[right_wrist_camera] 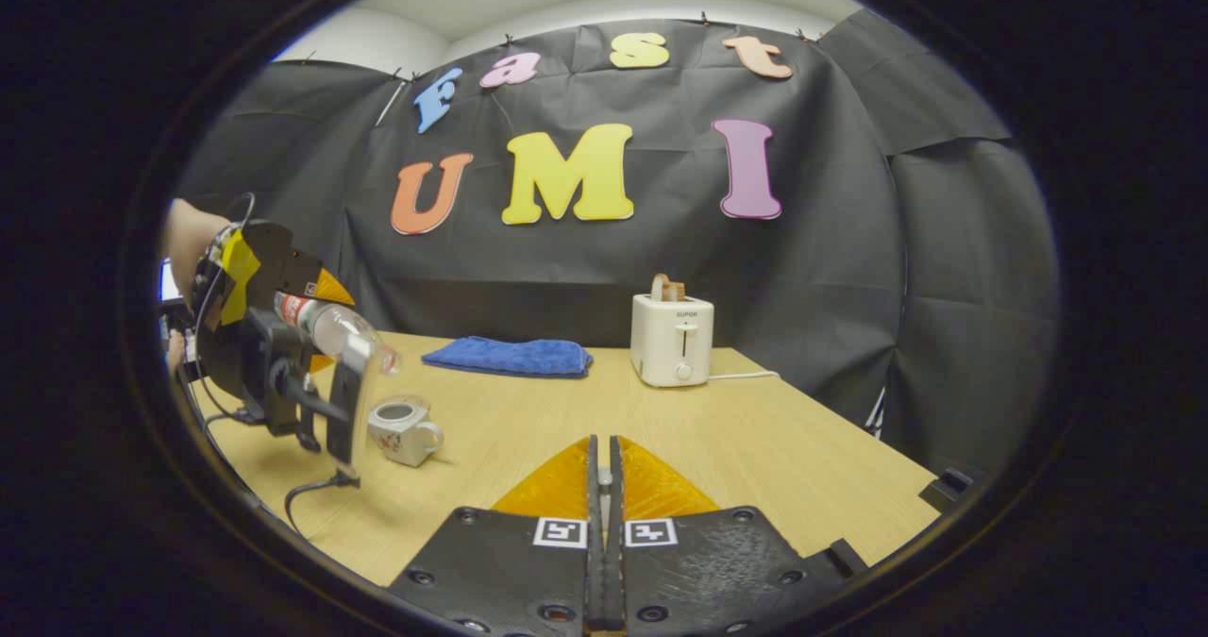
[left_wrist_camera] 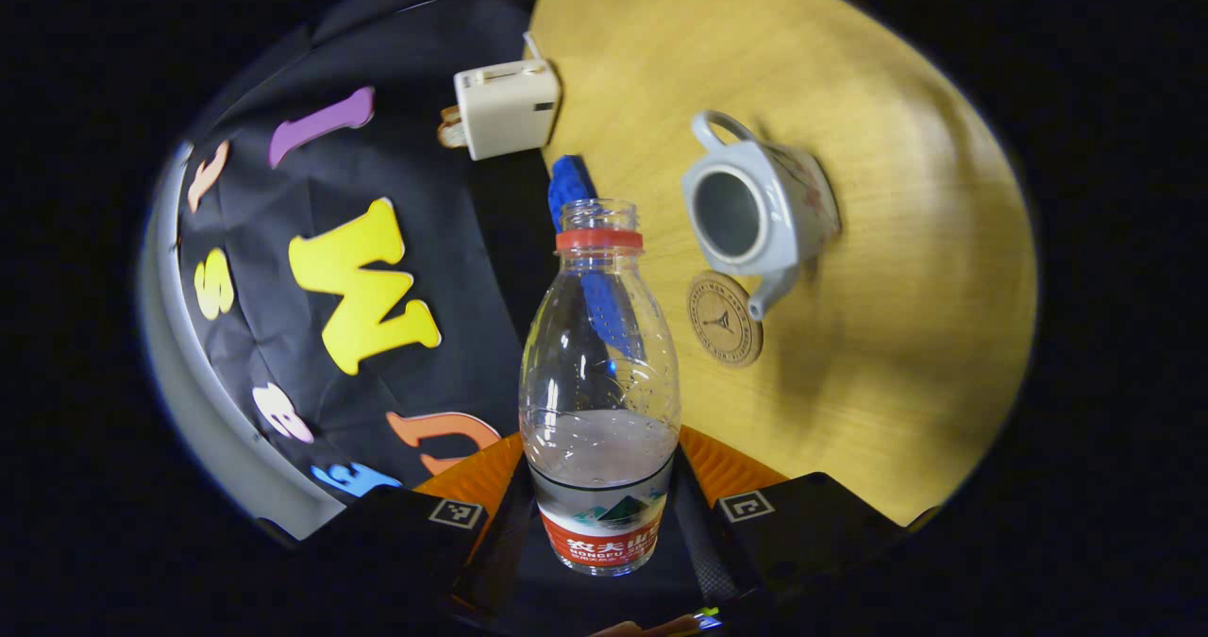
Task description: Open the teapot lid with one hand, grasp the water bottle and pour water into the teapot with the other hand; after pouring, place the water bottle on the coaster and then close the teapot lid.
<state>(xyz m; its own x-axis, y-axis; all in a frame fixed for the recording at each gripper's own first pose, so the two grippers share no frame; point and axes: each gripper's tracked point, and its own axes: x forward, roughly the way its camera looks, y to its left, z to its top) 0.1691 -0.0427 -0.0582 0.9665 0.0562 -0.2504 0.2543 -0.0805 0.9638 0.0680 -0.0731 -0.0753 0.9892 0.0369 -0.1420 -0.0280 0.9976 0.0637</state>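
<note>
My left gripper (left_wrist_camera: 599, 500) is shut on the lower body of a clear, uncapped water bottle (left_wrist_camera: 599, 382) with a red neck ring, holding some water at its base. Beyond its mouth stands the white teapot (left_wrist_camera: 760, 208), open, no lid on it, with its spout over a round wooden coaster (left_wrist_camera: 724, 319). In the right gripper view the left gripper (right_wrist_camera: 321, 354) holds the bottle (right_wrist_camera: 335, 330) tilted, mouth down toward the teapot (right_wrist_camera: 404, 429) and just above it. My right gripper (right_wrist_camera: 604, 472) is shut over the table's near edge, to the right of the teapot; nothing shows between its fingers.
A folded blue cloth (right_wrist_camera: 510, 356) lies at the back of the wooden table (right_wrist_camera: 755, 448), with a white toaster (right_wrist_camera: 672, 340) to its right, its cord trailing off. A hand and cables show behind the left gripper at the table's left edge.
</note>
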